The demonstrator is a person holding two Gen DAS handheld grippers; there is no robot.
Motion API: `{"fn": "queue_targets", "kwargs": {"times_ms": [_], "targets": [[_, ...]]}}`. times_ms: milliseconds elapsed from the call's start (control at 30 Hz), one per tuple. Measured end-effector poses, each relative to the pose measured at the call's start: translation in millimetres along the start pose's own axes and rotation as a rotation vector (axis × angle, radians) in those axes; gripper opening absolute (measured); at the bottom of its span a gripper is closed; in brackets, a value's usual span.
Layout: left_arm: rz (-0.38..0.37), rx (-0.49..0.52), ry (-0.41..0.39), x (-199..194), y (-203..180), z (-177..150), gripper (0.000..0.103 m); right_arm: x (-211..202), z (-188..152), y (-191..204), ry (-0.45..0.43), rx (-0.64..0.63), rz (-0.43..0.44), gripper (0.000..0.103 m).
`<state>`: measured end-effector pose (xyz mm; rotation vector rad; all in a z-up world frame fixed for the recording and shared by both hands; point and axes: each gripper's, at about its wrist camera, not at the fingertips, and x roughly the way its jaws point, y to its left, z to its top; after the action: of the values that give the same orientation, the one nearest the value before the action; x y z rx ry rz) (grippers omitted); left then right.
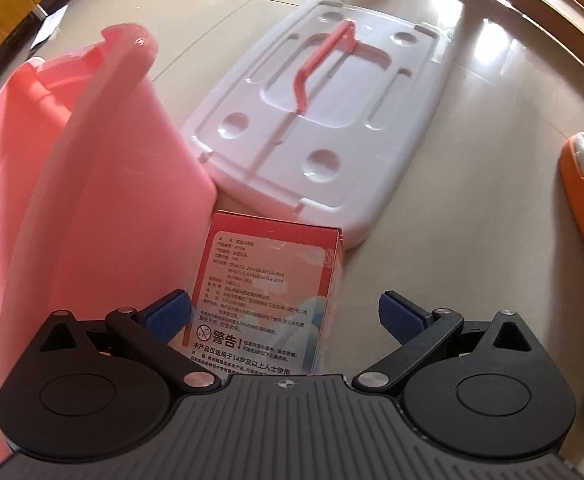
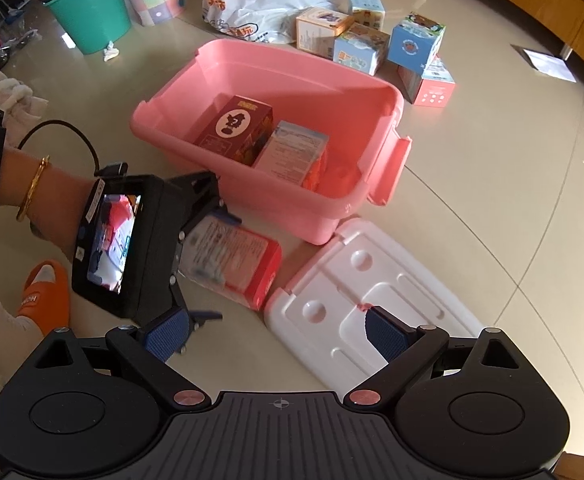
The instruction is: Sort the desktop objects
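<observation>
2 wide-apart pads on our left gripper [image 1: 286,316] are straddling the red box [image 1: 270,292], its long axis running ahead toward the bin [image 2: 268,136].

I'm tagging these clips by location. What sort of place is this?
Probably a home living room, worked on the floor: glossy floor tiles, a slipper on a person's foot, a teal bucket, and toy boxes piled behind the pink bin.

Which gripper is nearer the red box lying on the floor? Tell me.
Left. The left gripper is open with the red box between its fingers. The right gripper hangs open farther back, over the white lid.
</observation>
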<state>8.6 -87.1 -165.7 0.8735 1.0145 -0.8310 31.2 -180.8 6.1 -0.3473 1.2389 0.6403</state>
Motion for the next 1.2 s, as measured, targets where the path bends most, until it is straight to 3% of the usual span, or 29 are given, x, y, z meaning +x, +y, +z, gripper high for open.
{"fn": "queue_targets", "kwargs": {"times_ms": [100, 267, 433, 567, 700, 800, 967, 1200], "targets": [[-0.036, 0.059, 0.013, -3, -10, 0, 0.102, -2, 2, 0, -0.003, -0.004, 0.000, 0.094], [-0.078, 0.072, 0.031, -7, -16, 1, 0.101, -3, 2, -2, -0.005, 0.001, -0.008, 0.094], [0.037, 0.155, 0.011, -2, -17, 6, 0.097, -4, 2, -1, -0.010, 0.000, -0.009, 0.094], [-0.030, 0.171, 0.087, 14, -17, 3, 0.097, -3, 1, -1, -0.002, -0.002, -0.003, 0.094], [0.011, 0.174, 0.224, 37, -28, 1, 0.097, 1, -2, -5, 0.019, 0.015, -0.019, 0.094], [0.012, 0.135, 0.230, 42, -32, -2, 0.087, 2, -5, -7, 0.028, 0.024, -0.029, 0.094], [-0.125, -0.031, 0.225, 35, -17, 3, 0.073, 2, -6, -6, 0.029, 0.016, -0.032, 0.094], [-0.113, -0.152, 0.225, 14, -16, 8, 0.072, -6, -1, -3, 0.008, 0.007, -0.046, 0.094]]}}
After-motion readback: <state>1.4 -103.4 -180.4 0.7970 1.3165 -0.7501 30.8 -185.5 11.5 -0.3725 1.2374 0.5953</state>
